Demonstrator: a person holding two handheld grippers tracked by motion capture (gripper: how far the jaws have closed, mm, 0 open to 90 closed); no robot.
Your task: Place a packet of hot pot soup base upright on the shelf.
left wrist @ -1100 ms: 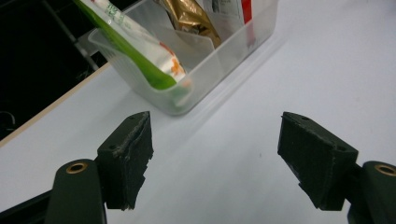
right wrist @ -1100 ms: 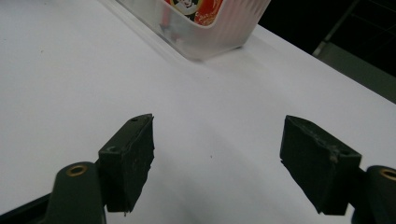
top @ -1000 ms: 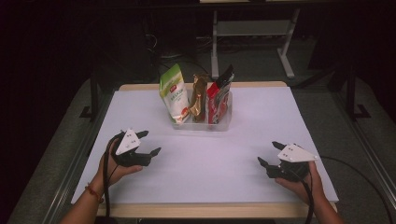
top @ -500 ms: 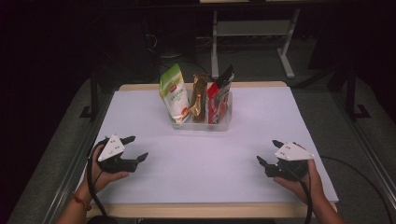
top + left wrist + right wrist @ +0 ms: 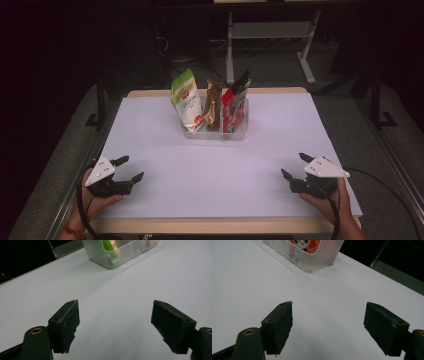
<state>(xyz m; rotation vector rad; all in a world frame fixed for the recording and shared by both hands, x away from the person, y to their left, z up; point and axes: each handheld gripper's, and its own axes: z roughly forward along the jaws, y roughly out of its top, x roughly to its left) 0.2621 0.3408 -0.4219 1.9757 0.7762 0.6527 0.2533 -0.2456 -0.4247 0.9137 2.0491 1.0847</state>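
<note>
While both pairs of jaws stand spread wide with nothing between them, the things nearest them are three snack packets standing upright in one clear plastic bin [image 5: 239,131] on the white tabletop [image 5: 215,175], well ahead of both. Counted across the bin: one green-and-white pouch [image 5: 186,100] on the side toward the left gripper [image 5: 128,169], one brown-gold packet [image 5: 214,102] in the middle, and one red packet [image 5: 234,102] with a black top on the side toward the right gripper [image 5: 295,167]. The bin is see-through with softly ribbed walls. In the left gripper view it sits far beyond the jaws, up and slightly left of the gap, its green pouch visible through the wall. In the right gripper view it lies beyond the left jaw, the red packet showing a cartoon face. The right jaws have just been opening.
</note>
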